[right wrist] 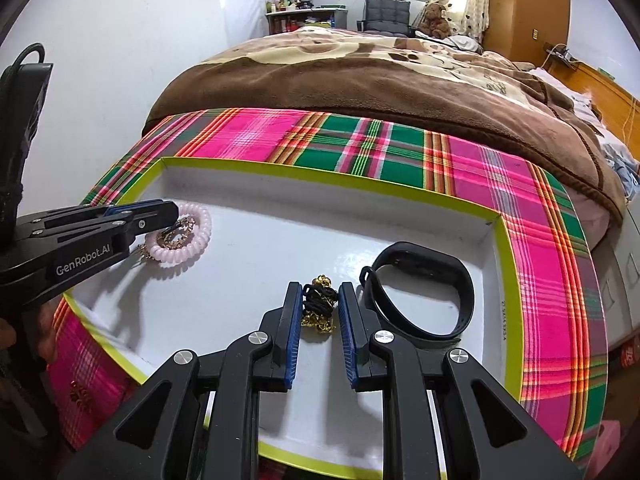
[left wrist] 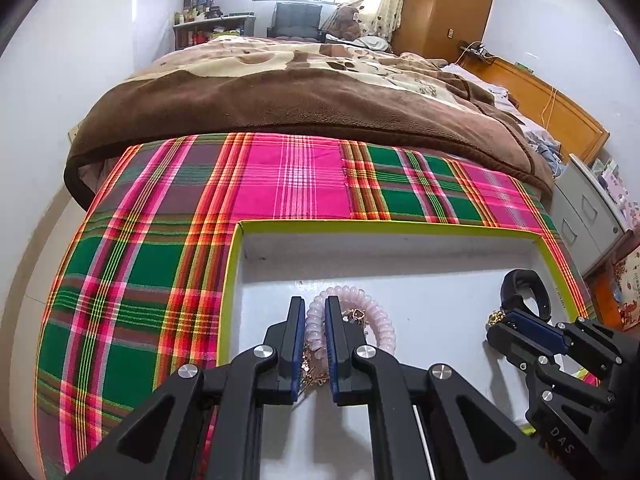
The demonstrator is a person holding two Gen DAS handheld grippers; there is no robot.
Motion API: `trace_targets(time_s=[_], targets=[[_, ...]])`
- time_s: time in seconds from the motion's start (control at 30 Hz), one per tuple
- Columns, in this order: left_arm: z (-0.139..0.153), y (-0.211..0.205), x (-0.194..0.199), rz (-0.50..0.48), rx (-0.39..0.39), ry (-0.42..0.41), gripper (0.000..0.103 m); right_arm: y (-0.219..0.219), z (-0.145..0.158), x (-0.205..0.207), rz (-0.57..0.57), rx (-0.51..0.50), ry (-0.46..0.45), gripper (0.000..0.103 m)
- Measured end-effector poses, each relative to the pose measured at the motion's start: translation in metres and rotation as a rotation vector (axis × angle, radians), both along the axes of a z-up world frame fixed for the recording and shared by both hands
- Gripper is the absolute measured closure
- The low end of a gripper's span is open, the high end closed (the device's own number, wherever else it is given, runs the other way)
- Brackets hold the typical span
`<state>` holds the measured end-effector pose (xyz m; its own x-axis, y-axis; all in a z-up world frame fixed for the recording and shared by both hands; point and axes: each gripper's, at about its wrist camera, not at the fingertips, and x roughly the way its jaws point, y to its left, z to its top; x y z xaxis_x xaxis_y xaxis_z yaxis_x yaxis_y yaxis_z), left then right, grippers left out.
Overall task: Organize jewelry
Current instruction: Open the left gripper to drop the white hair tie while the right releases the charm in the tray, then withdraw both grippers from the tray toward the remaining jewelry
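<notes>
Left tool (left wrist: 311,304) is closed on the pink coil band (left wrist: 376,312). Right tool (right wrist: 320,292) grips black-and-gold jewelry (right wrist: 319,304) inside the white tray (right wrist: 280,184).

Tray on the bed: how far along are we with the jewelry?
Done: black band lies in the white tray. In hand: left gripper is shut on the pink coil bracelet; right gripper straddles the gold and black chain. Left: releasing both, plus a gold piece on the plaid cloth.
</notes>
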<state>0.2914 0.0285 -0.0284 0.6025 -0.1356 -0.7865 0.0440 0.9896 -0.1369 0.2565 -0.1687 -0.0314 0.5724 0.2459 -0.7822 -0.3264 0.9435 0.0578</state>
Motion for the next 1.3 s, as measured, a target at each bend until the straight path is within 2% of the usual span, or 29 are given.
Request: trace_targets(time_s=[0.23, 0.33, 0.53, 0.63, 0.83, 0.97, 1.3], targets=[[0.003, 0.0, -0.005, -0.007, 0.007, -0.003, 0.091, 0.0, 0.001, -0.001, -0.005, 0.003, -0.009, 0.08], [0.006, -0.001, -0.008, -0.011, 0.003, -0.013, 0.085, -0.001, 0.002, -0.002, -0.009, 0.008, -0.014, 0.069], [0.015, 0.0, -0.017, -0.002, 0.001, -0.036, 0.079, -0.003, 0.008, -0.007, -0.02, 0.027, -0.031, 0.068], [0.02, -0.001, -0.024, 0.002, 0.006, -0.051, 0.078, -0.005, 0.012, -0.011, -0.027, 0.035, -0.04, 0.058], [0.031, -0.001, -0.042, 0.007, 0.005, -0.077, 0.078, -0.007, 0.022, -0.022, -0.042, 0.054, -0.059, 0.058], [0.038, -0.004, -0.06, 0.017, 0.043, -0.102, 0.078, -0.012, 0.028, -0.031, -0.051, 0.067, -0.069, 0.058], [0.05, -0.002, -0.117, 0.015, -0.013, -0.139, 0.078, -0.024, 0.046, -0.07, -0.044, 0.098, -0.114, 0.058]])
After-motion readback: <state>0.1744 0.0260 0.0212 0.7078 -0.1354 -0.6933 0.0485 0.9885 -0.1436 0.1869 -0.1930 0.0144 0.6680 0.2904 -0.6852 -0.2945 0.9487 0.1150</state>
